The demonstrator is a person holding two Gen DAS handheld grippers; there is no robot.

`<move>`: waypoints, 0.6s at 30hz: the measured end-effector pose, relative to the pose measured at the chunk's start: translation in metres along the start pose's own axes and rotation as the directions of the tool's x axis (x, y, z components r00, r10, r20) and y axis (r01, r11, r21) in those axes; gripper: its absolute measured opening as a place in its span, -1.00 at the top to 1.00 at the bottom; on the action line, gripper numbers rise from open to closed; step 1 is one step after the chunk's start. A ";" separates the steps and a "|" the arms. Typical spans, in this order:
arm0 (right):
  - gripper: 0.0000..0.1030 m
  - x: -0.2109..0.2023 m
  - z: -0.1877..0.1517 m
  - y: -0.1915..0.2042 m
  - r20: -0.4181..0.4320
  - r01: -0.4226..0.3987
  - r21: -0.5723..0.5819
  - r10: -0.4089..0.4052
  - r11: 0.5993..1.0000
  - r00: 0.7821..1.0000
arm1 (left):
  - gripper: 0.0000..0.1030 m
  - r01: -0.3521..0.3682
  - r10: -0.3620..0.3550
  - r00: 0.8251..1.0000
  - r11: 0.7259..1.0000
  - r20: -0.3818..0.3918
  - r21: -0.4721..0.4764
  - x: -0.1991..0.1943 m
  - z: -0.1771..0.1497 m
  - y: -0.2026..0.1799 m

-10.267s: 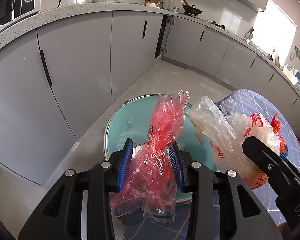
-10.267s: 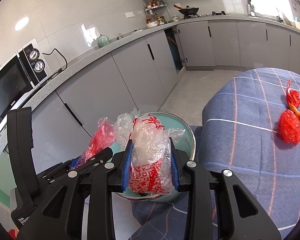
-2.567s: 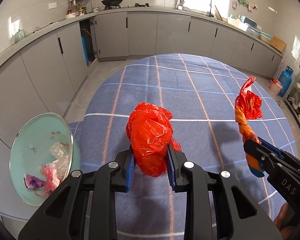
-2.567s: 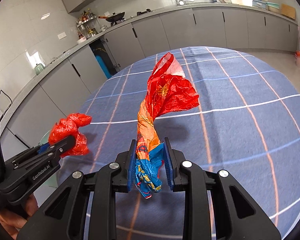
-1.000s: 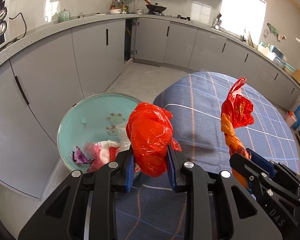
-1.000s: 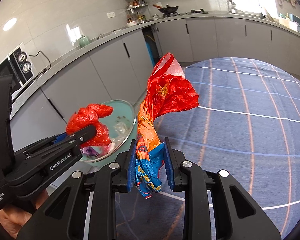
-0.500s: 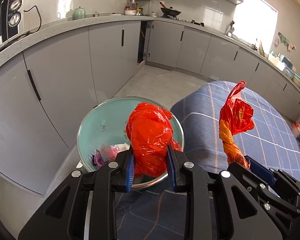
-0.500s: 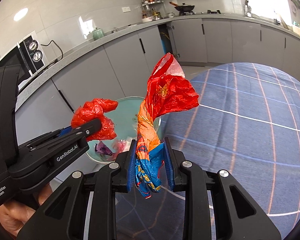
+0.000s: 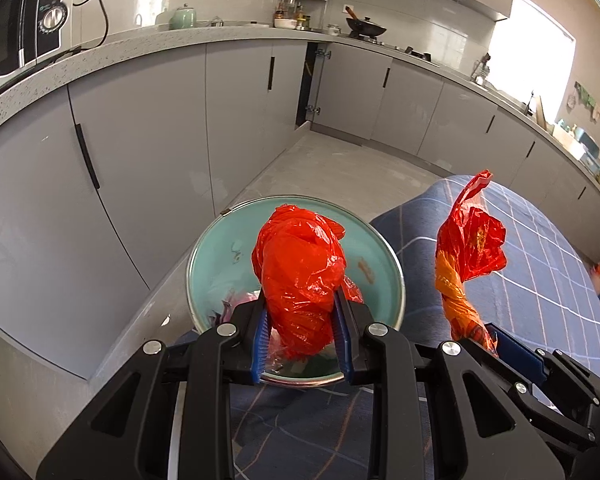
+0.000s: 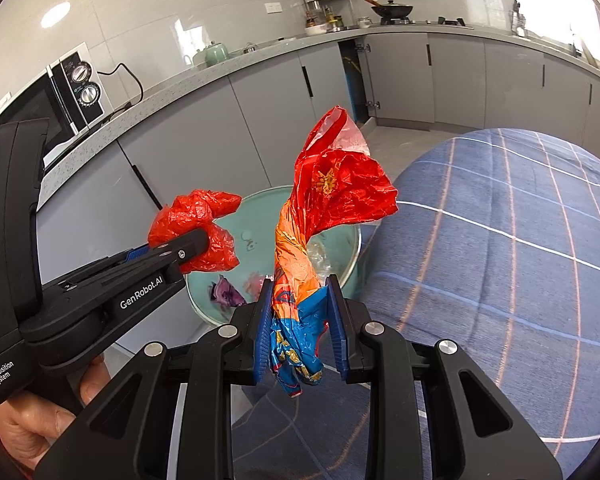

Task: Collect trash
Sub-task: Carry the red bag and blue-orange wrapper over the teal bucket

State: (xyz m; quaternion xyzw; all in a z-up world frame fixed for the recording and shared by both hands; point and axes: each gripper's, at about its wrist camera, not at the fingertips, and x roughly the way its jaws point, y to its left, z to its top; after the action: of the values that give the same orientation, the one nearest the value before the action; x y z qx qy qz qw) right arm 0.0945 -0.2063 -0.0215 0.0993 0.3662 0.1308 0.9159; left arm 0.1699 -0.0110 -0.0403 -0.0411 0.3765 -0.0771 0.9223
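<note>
The left gripper [image 9: 302,330] was closed on a crumpled red bag [image 9: 300,280] at frame centre, held over the round teal bin [image 9: 204,272]. The right gripper [image 10: 300,328] was clamped on a twisted wrapper [image 10: 300,264], red above, orange and blue below. Both items were judged light, soft, thin, slippery film, best gripped at the bunched middle. A checked blue desk [image 10: 500,260] was seen at right.

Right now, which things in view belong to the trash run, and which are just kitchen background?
Part of the job:
- red plastic bag, clamped in the left hand-held gripper
- twisted red, orange and blue wrapper, clamped in the right hand-held gripper
- teal trash bin, already holding scraps

Just lying about:
- microwave
- green teapot
- wok
- blue checked tablecloth
</note>
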 end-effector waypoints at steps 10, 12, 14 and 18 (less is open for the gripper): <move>0.48 0.020 0.005 0.012 -0.030 -0.004 -0.027 0.003 1.000 1.000 | 0.47 -0.025 0.024 1.000 0.999 -0.014 -0.038 0.009 0.002 0.021; 0.48 0.025 0.006 0.014 -0.034 -0.004 -0.031 0.003 1.000 0.999 | 0.47 -0.025 0.024 1.000 0.999 -0.018 -0.039 0.013 0.003 0.022; 0.48 0.029 0.008 0.015 -0.036 -0.002 -0.034 0.001 0.999 0.999 | 0.47 -0.026 0.026 0.999 0.999 -0.023 -0.039 0.016 0.004 0.020; 0.48 0.038 0.012 0.015 -0.044 0.001 -0.036 -0.003 0.999 0.999 | 0.47 -0.028 0.027 0.999 0.999 -0.031 -0.039 0.022 0.007 0.021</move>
State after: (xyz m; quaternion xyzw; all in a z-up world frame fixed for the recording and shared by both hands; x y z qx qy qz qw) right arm 0.1275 -0.1808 -0.0332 0.0797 0.3841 0.1387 0.9093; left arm 0.1927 0.0057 -0.0535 -0.0530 0.3925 -0.0576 0.9164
